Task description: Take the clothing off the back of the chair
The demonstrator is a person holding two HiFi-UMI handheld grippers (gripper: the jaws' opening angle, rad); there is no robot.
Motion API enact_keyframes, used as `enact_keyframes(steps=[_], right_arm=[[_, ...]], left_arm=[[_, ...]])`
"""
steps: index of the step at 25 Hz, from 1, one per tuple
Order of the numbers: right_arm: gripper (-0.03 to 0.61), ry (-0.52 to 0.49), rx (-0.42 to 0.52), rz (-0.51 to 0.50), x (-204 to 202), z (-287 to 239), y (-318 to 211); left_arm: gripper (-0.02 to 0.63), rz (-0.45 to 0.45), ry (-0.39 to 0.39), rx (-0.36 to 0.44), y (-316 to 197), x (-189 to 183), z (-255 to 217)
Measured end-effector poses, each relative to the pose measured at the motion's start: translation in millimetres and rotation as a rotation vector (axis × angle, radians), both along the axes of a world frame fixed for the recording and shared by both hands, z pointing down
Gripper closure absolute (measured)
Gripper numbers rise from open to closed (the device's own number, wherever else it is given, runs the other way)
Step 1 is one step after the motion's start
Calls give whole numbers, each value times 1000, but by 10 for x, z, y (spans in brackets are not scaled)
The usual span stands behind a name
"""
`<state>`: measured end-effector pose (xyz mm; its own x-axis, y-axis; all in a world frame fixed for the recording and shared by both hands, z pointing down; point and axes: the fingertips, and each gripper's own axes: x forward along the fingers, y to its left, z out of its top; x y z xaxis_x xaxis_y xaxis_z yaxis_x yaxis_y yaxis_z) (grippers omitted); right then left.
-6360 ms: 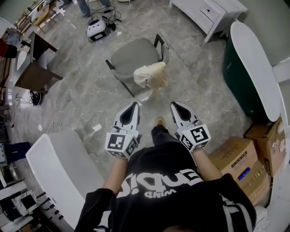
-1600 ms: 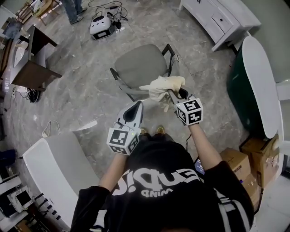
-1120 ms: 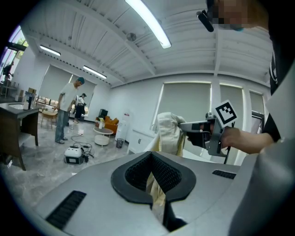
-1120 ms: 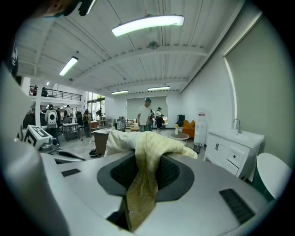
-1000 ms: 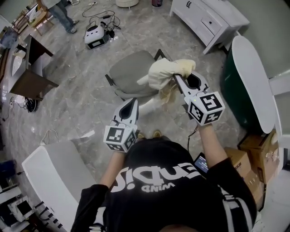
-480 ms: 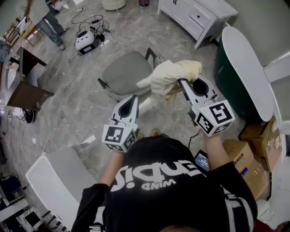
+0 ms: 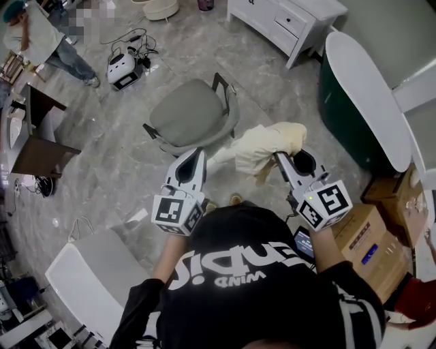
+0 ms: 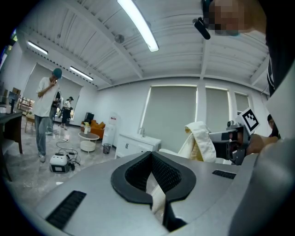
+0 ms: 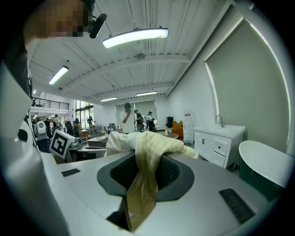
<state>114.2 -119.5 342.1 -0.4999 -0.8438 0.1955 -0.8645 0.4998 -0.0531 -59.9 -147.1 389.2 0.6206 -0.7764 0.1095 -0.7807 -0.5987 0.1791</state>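
My right gripper (image 7: 280,161) is clamped on the clothing (image 7: 263,144). Its own view shows the jaws narrow, with a yellowish strip of fabric pinched between the pads and the rest of the cream bundle heaped over the jaw tips. The clothing is off the chair (image 7: 191,116): in the head view it hangs in the air from that gripper, right of the chair and nearer me, clear of the seat and the dark-framed backrest. One paler end trails left toward the left gripper (image 7: 197,156). That gripper's jaws are narrow, with just a thin slit between the pads. Something cream shows through the slit, and I can't tell if it's fabric in the jaws or the garment seen behind them. In the head view its tip sits just beside the trailing end, but contact isn't resolvable. The left gripper view also catches the bundle hanging off the right gripper, on its right side. The chair stands on the grey marbled floor (image 7: 126,160). Cardboard boxes (image 7: 373,235) sit by my right elbow, a white cabinet (image 7: 286,19) stands beyond the chair, and a person (image 7: 41,41) is standing top left.
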Motion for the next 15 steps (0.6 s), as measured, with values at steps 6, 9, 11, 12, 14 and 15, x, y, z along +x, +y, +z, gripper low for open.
enact_keyframes(steps=[6,9,11,12,14,15], right_arm=[[476,-28,29,26,22,385,66],[476,-34,27,41,33,643,54],[476,-33,8,50,31,813,45],[476,-31,-3,54,24,884,43],[476,-29,-23,59,7,992,41],[476,-30,-31,60,-2,1030,43]], left_arm=[[600,1,0,8,33,13,8],[600,-5,-23,19,30,15,41],[600,-7,-39,21,22,1,81],[600,-8,-43,19,20,-12,101],[600,-11,-48,11,24,-44,136],[600,-12,-50,9,32,-59,151]])
